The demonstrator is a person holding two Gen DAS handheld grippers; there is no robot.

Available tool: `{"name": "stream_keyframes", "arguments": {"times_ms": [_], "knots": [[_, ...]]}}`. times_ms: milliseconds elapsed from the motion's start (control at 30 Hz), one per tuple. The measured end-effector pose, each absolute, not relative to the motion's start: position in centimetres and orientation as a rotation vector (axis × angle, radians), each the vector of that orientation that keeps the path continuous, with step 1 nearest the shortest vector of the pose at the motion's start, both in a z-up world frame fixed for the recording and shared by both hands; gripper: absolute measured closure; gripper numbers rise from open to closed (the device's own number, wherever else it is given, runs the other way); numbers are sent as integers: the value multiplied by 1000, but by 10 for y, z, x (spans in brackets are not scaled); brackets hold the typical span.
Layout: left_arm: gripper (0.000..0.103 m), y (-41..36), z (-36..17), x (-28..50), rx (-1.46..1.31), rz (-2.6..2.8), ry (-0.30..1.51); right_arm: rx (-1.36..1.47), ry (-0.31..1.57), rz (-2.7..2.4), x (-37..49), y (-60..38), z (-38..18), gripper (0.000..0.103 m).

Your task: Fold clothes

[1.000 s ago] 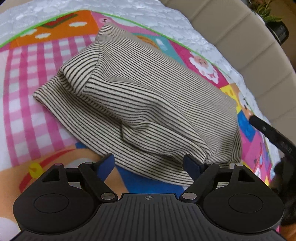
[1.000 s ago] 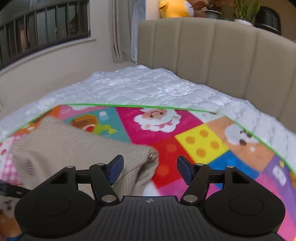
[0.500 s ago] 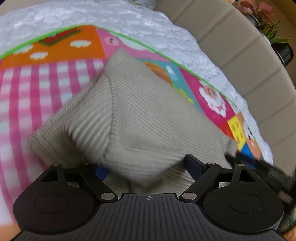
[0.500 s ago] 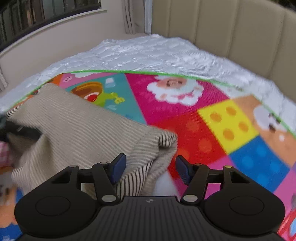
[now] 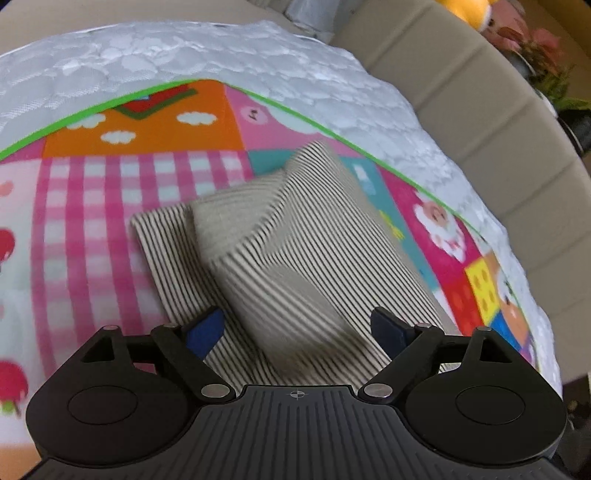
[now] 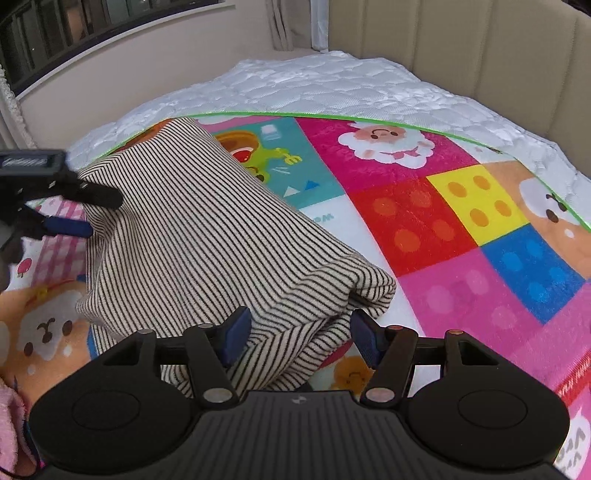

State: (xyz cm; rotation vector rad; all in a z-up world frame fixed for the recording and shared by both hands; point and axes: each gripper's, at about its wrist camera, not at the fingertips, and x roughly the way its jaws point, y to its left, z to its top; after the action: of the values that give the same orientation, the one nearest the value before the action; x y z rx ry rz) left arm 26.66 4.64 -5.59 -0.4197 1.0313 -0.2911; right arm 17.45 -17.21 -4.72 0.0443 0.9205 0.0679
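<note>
A beige garment with thin black stripes (image 5: 325,236) lies folded in a thick bundle on the colourful play mat (image 5: 110,206). My left gripper (image 5: 295,328) hovers over its near end. Its jaws are opening, a blurred bulge of cloth sits between them, and neither pad presses on it. In the right wrist view the left gripper (image 6: 99,214) sits at the garment's (image 6: 207,236) far left edge, one finger above the cloth and one beside it. My right gripper (image 6: 300,334) is open at middle width, straddling the garment's near right corner without a clear pinch.
The play mat (image 6: 424,229) covers a white quilted mattress (image 6: 332,81) with a green border. A beige padded headboard (image 6: 480,48) runs behind, with plants (image 5: 546,62) and a yellow plush toy (image 5: 465,11) on its ledge. A pink cloth (image 6: 11,424) lies at the lower left.
The garment went from a wide, spread shape to a narrower folded bundle. My left gripper drew back from it. My right gripper tipped down and closed in on the near corner.
</note>
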Motion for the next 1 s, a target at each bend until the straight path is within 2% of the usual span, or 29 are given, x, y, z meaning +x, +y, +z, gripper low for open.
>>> {"name": "stream_keyframes", "arguments": {"times_ms": [333, 533, 633, 700, 900, 1000], "knots": [[8, -2, -62, 212, -390, -442, 1170, 43, 779, -58, 170, -197, -18, 41], [10, -23, -72, 201, -362, -431, 1189, 61, 858, -66, 188, -216, -42, 40], [17, -25, -72, 206, -344, -402, 1177, 48, 887, -50, 186, -216, -54, 40], [26, -25, -71, 213, -342, -381, 1171, 48, 891, -32, 182, -216, -58, 40], [33, -21, -71, 243, -355, -311, 1143, 16, 972, 91, 172, -203, -61, 44], [34, -17, -68, 257, -351, -282, 1112, 1, 966, 162, 161, -186, -59, 44]]}}
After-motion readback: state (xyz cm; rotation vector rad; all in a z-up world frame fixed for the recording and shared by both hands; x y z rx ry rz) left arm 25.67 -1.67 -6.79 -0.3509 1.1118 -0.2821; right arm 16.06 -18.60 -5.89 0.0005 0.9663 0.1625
